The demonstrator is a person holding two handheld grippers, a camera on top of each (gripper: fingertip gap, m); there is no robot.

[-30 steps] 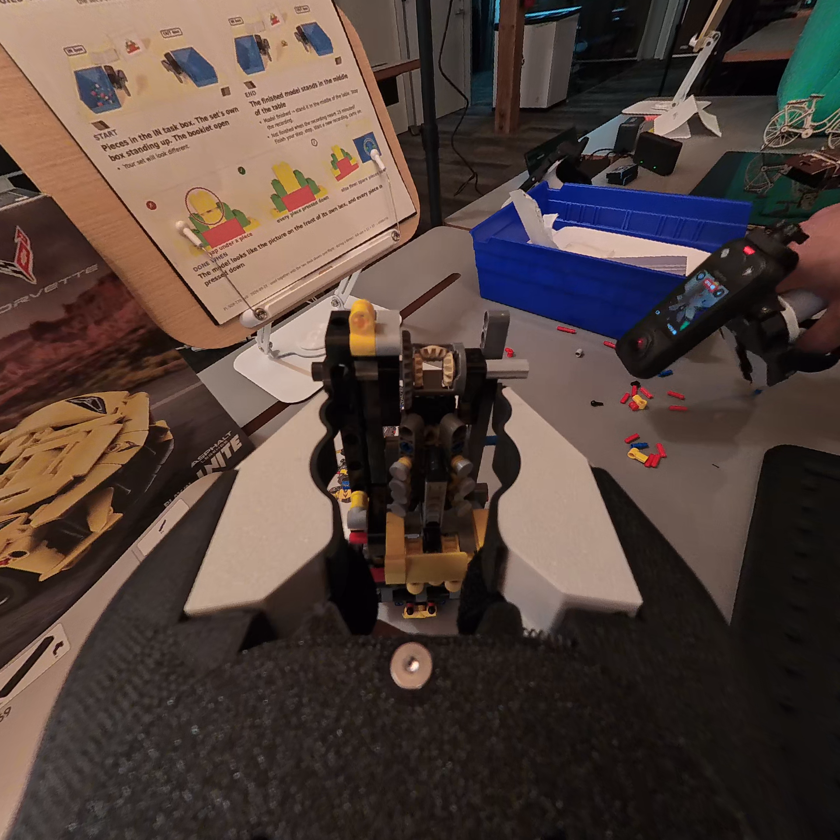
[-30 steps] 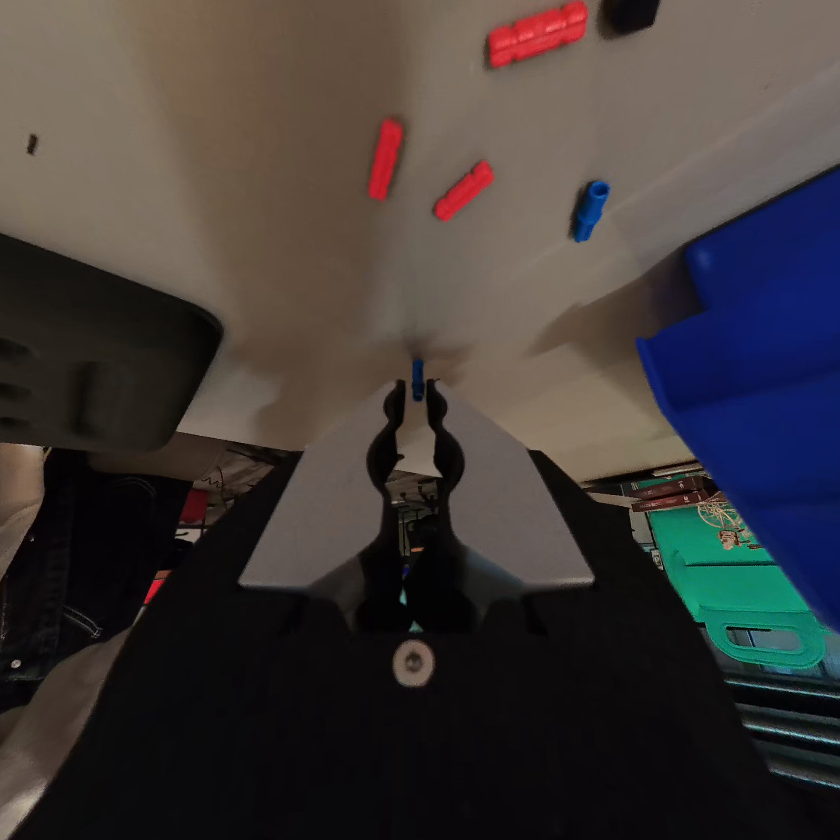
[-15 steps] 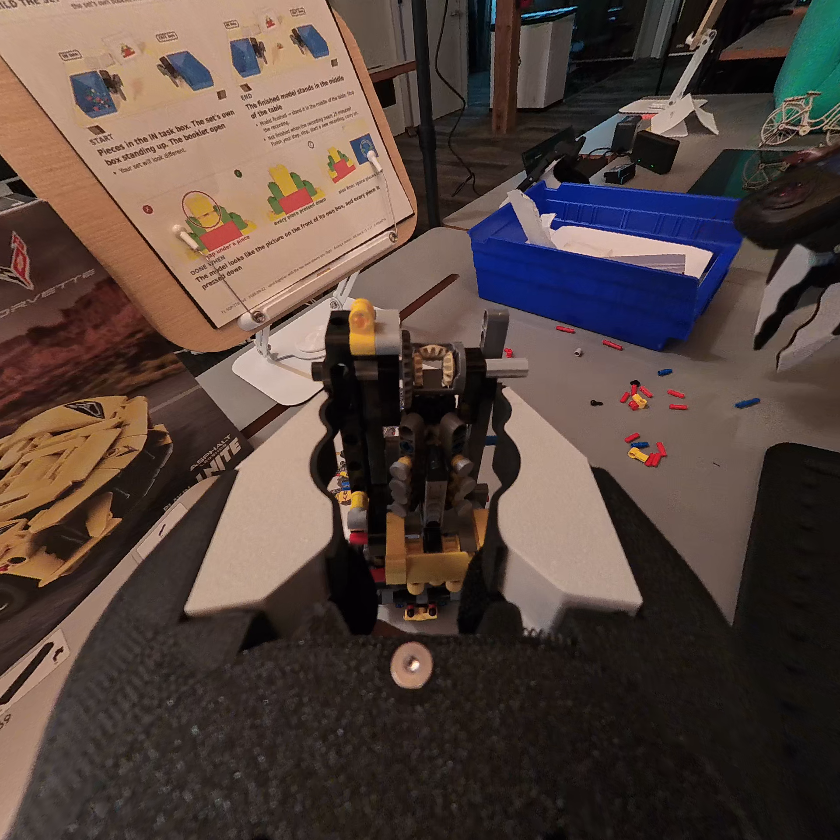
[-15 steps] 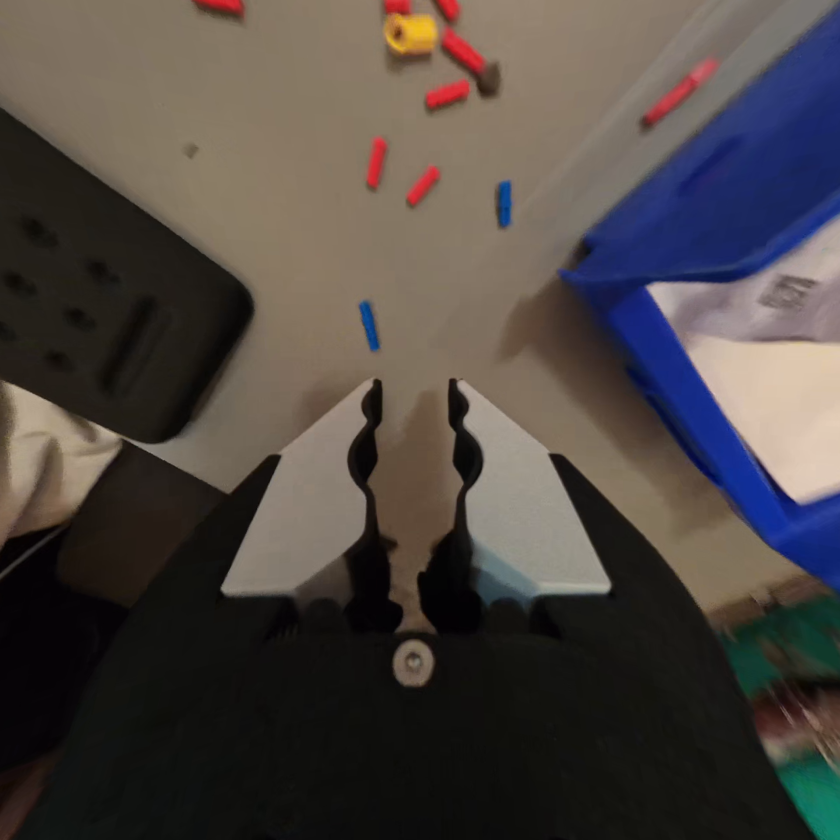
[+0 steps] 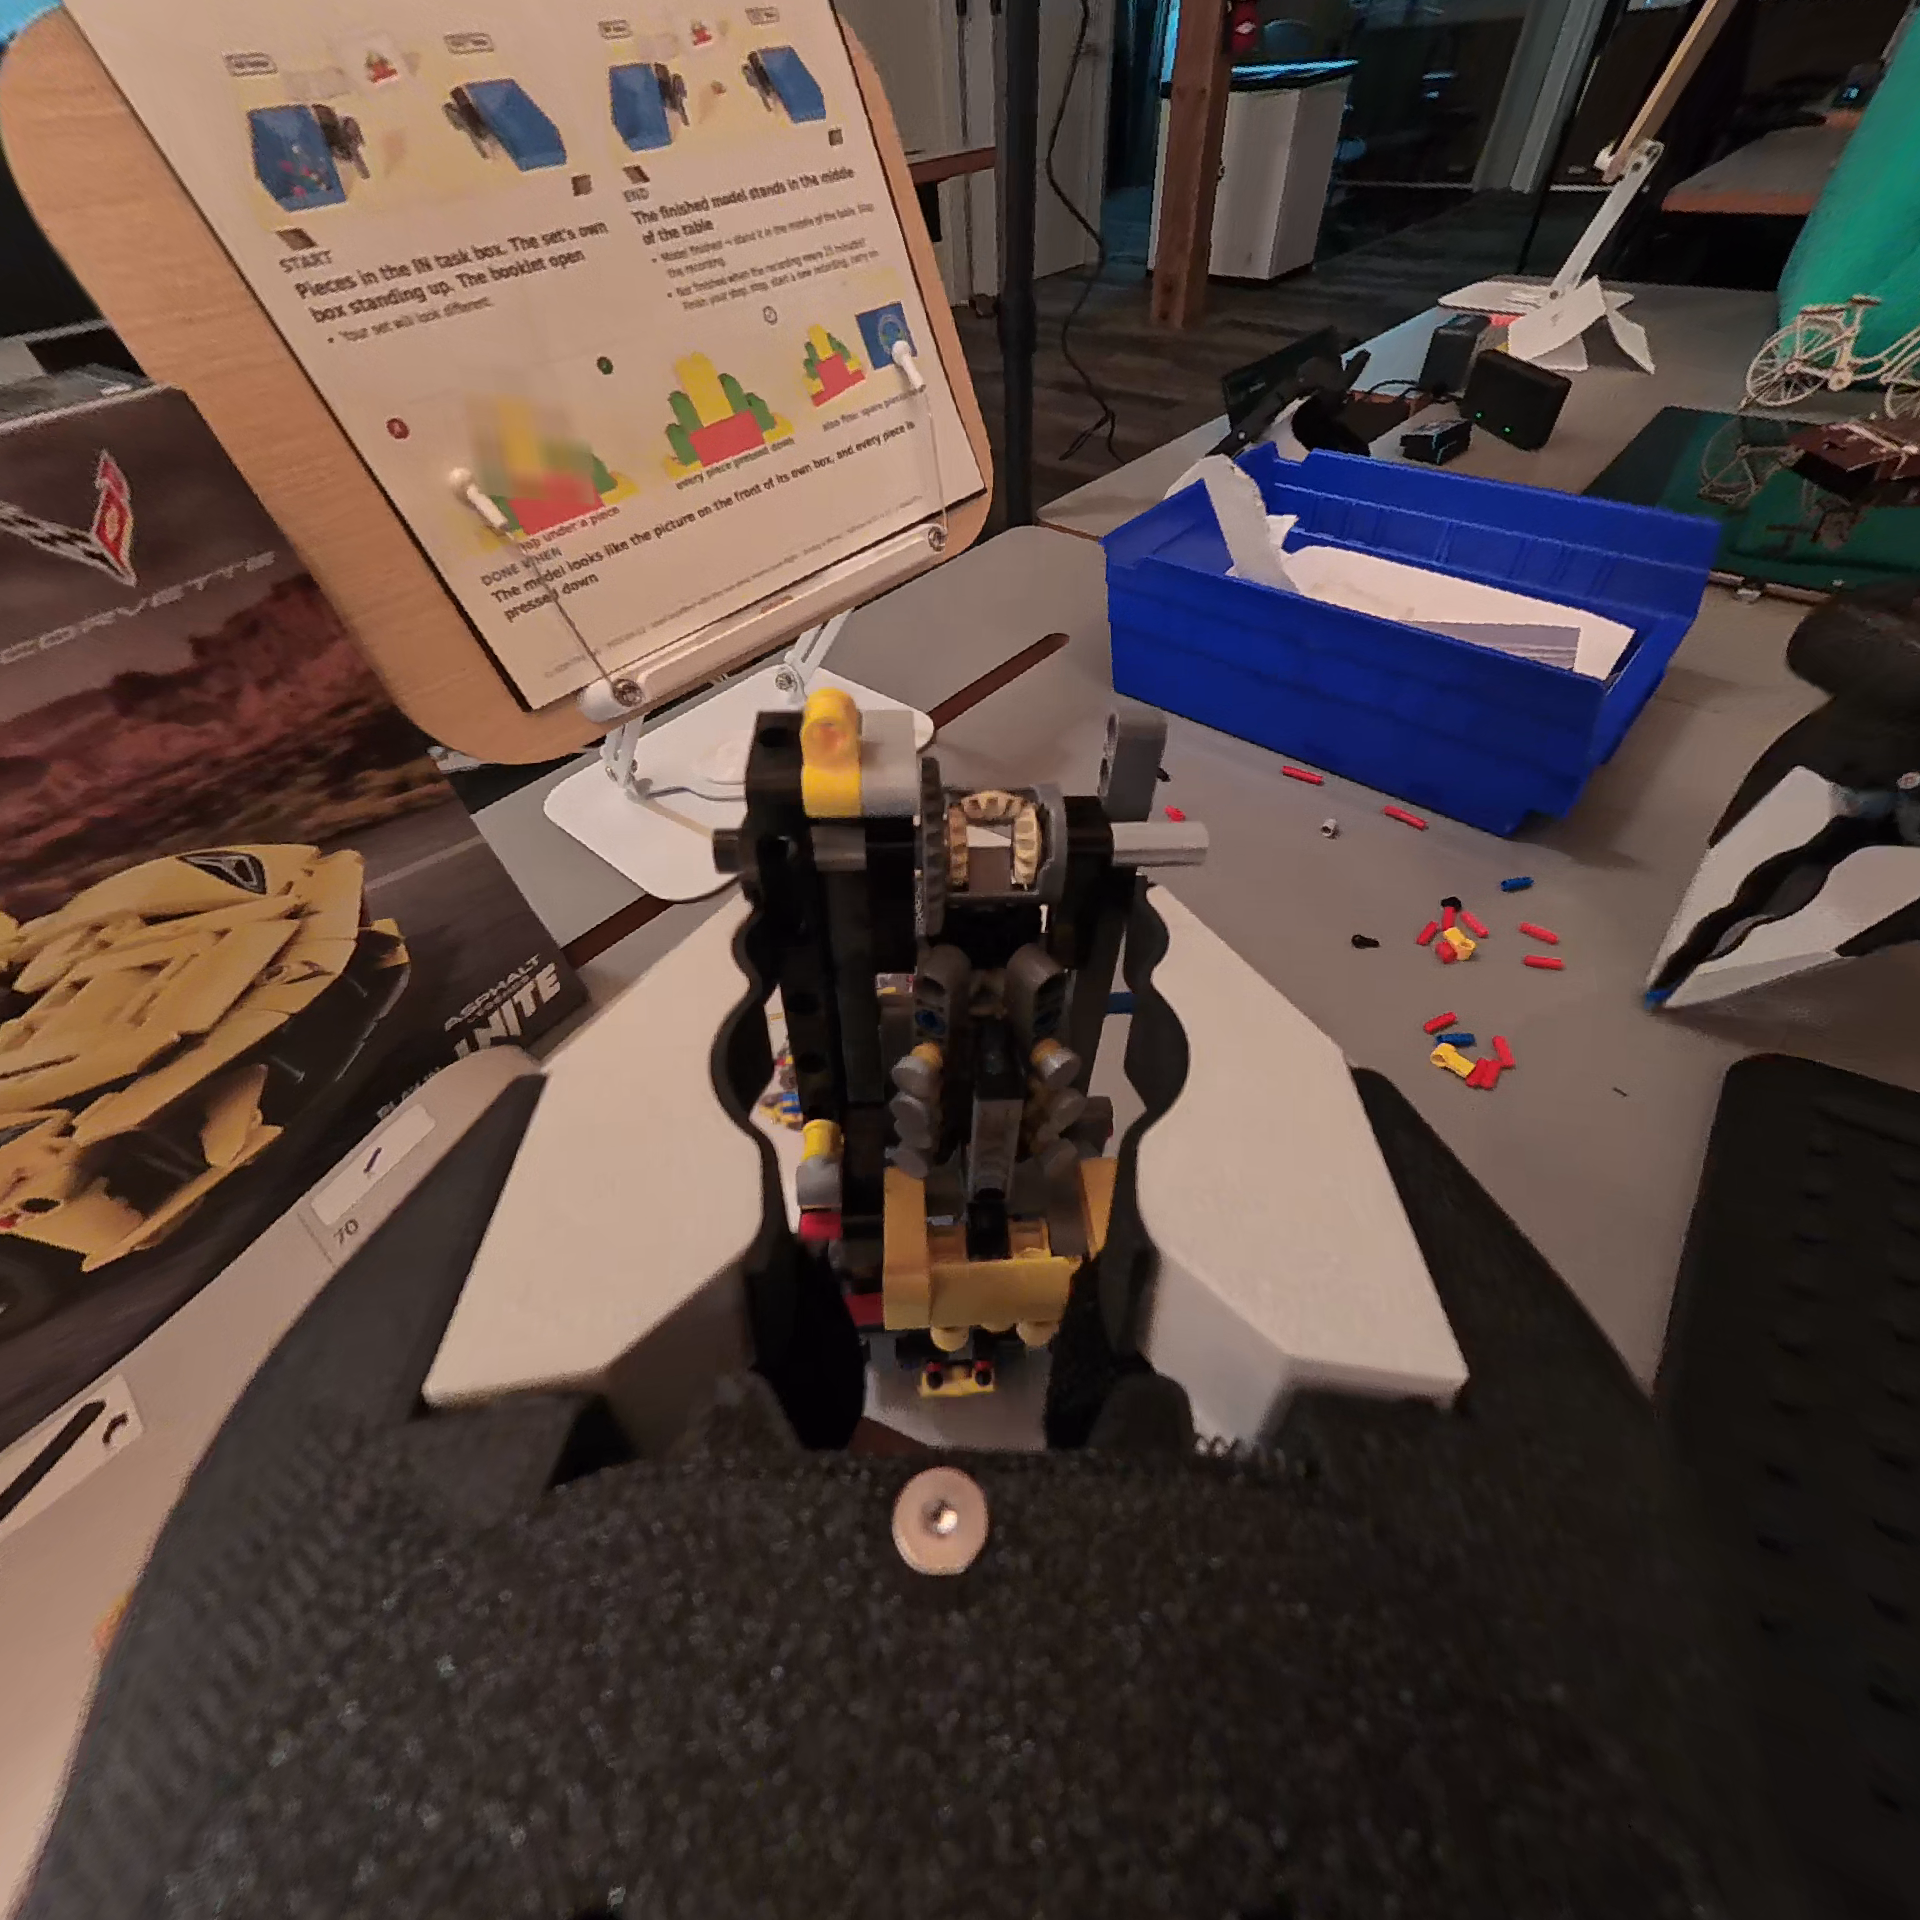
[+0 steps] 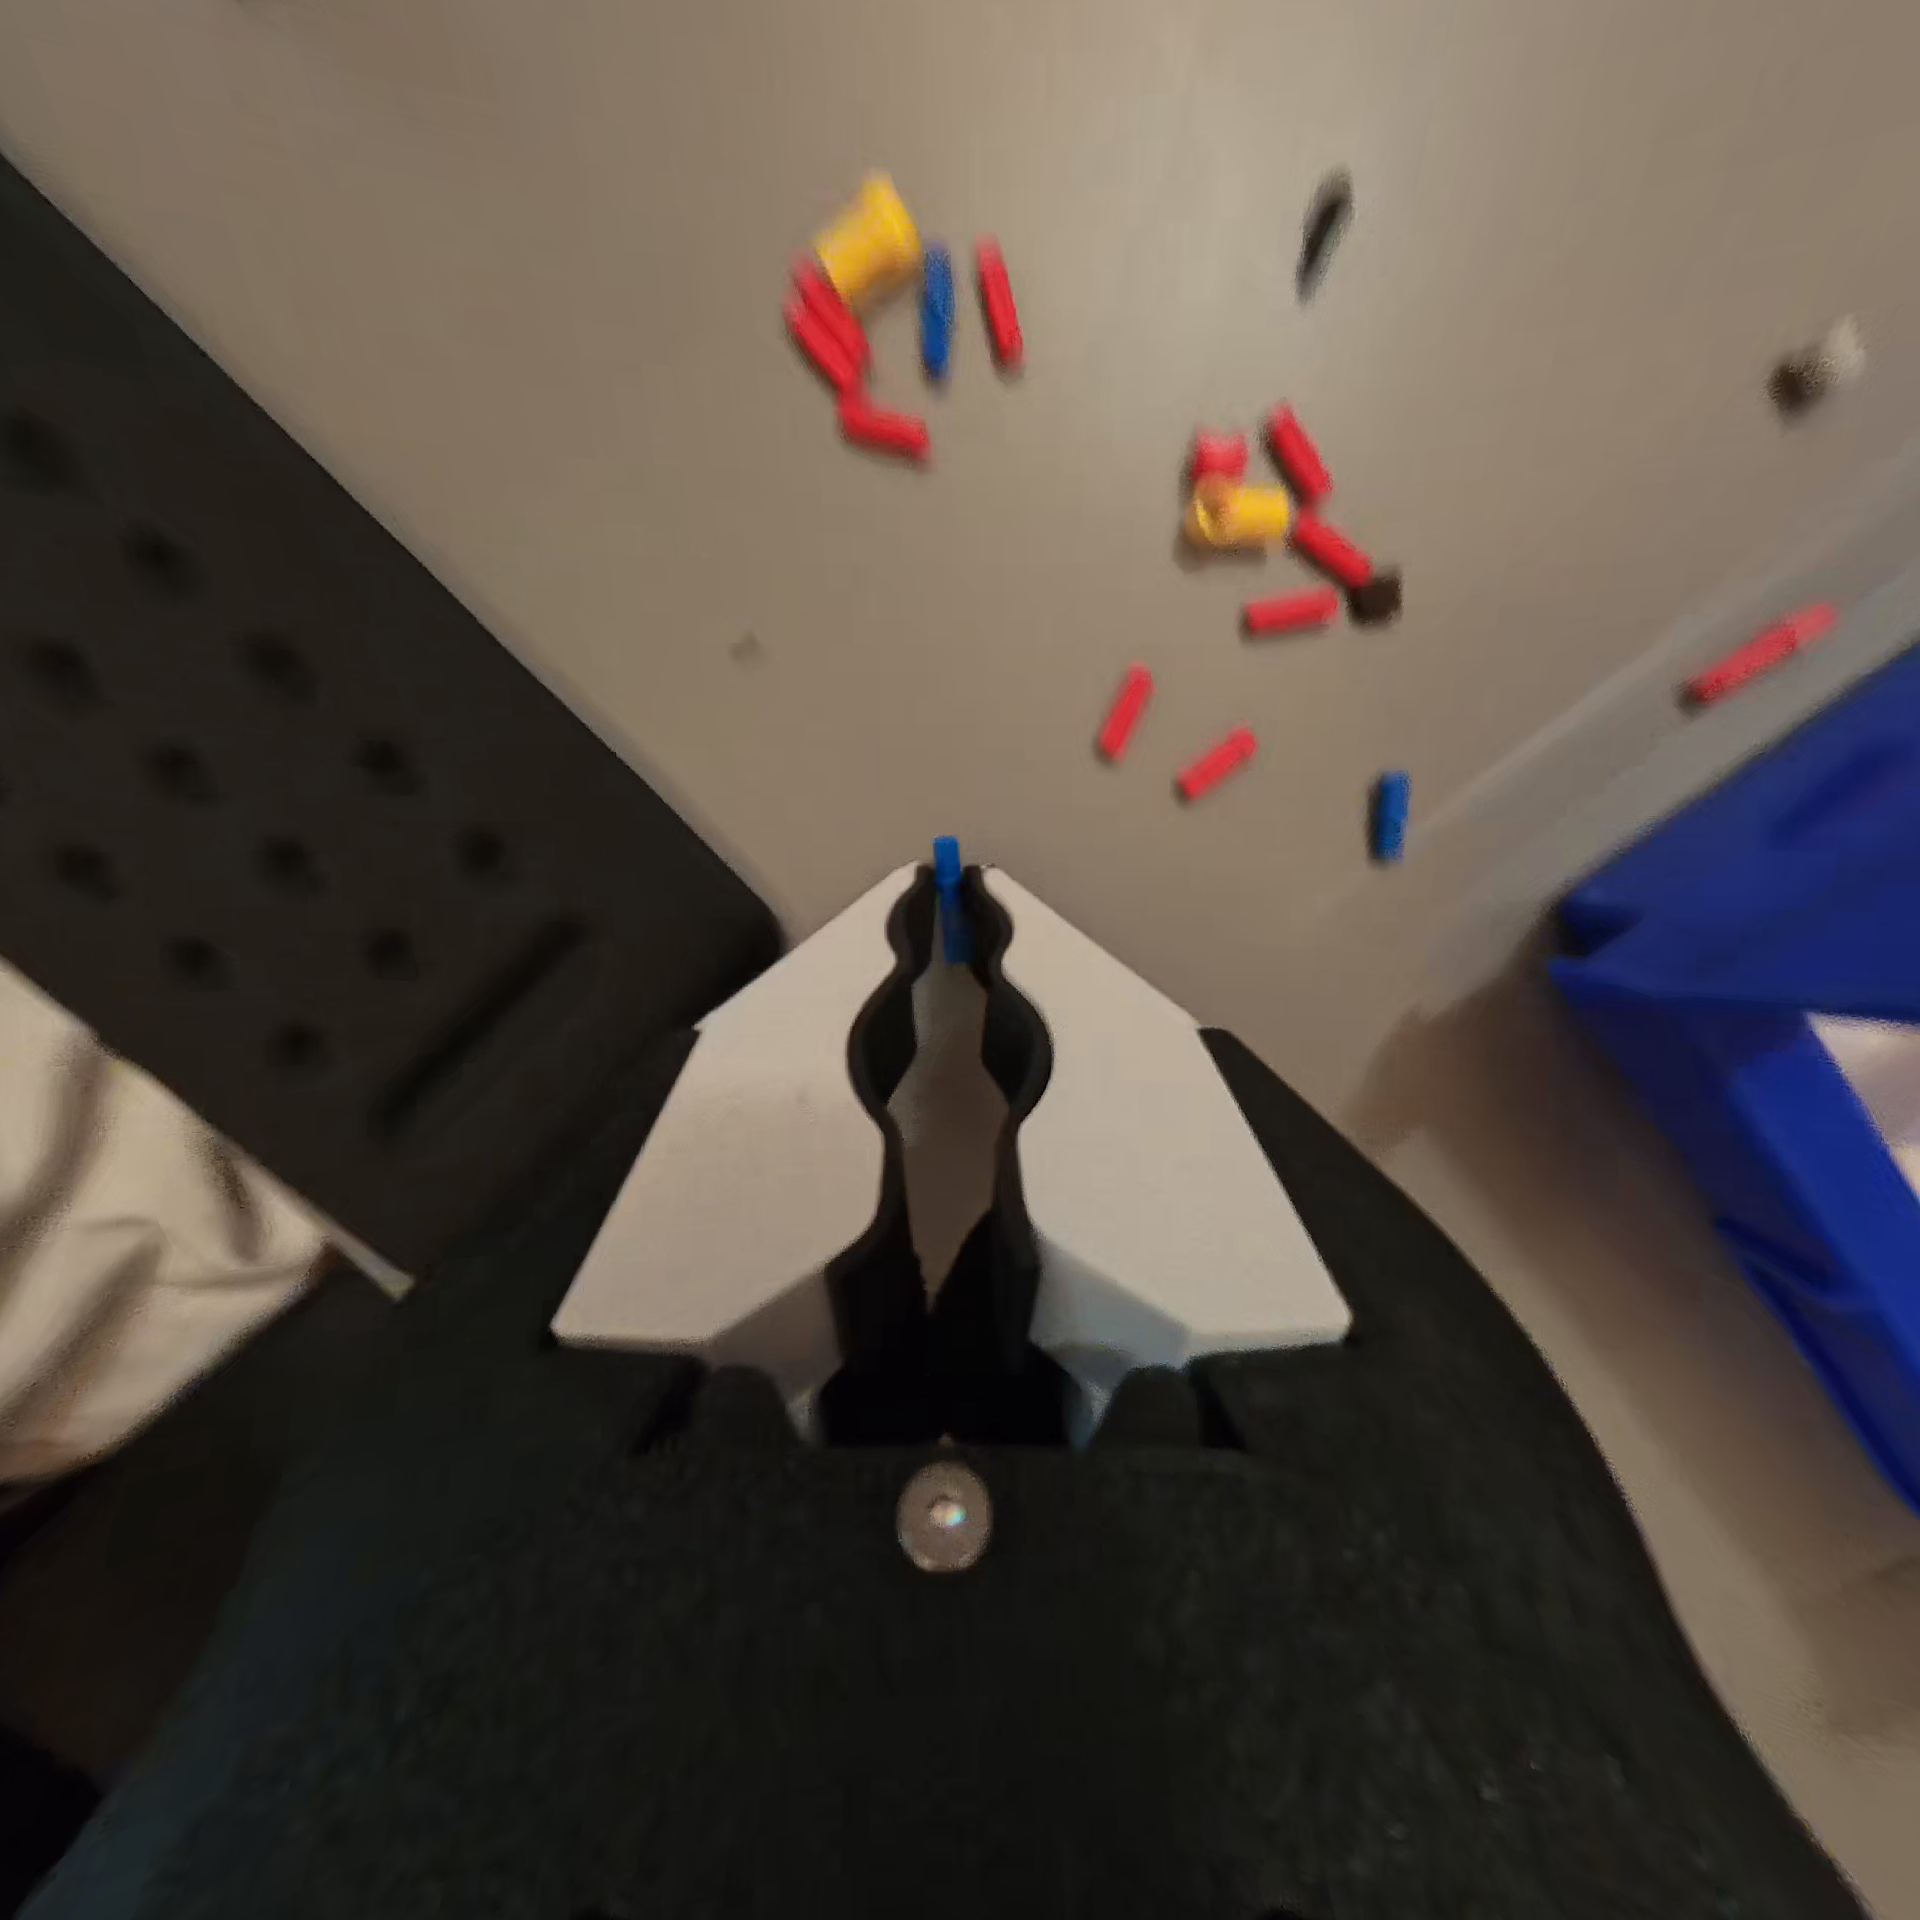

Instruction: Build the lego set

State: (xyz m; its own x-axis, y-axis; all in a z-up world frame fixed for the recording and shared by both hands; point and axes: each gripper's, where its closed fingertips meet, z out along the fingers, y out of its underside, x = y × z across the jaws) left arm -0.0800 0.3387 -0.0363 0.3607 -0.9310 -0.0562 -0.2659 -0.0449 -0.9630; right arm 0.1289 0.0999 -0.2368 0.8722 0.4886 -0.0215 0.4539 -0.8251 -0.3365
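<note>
My left gripper (image 5: pixel 940 935) is shut on a partly built lego model (image 5: pixel 935 997) of black, grey and yellow pieces with a gear at its top, held upright above the grey table. My right gripper (image 6: pixel 948 878) is shut on a small blue pin (image 6: pixel 948 894) that sticks out past its tips. In the left wrist view the right gripper (image 5: pixel 1662 997) hovers at the right over the table, tips pointing down-left, with a bit of blue at its tip. Loose red, blue and yellow pins (image 6: pixel 1262 540) lie scattered on the table.
A blue bin (image 5: pixel 1382 665) holding white paper stands at the back right. An instruction board on a stand (image 5: pixel 582 343) stands behind the model, a lego box (image 5: pixel 187 831) to the left. A black perforated pad (image 6: pixel 260 790) lies near the right gripper. Spacing between my two grippers at the tips: around 40 cm.
The right gripper was shut on the blue pin, then opened with the pin lying on the table, and now is shut on it again and lifted. The left gripper has held still.
</note>
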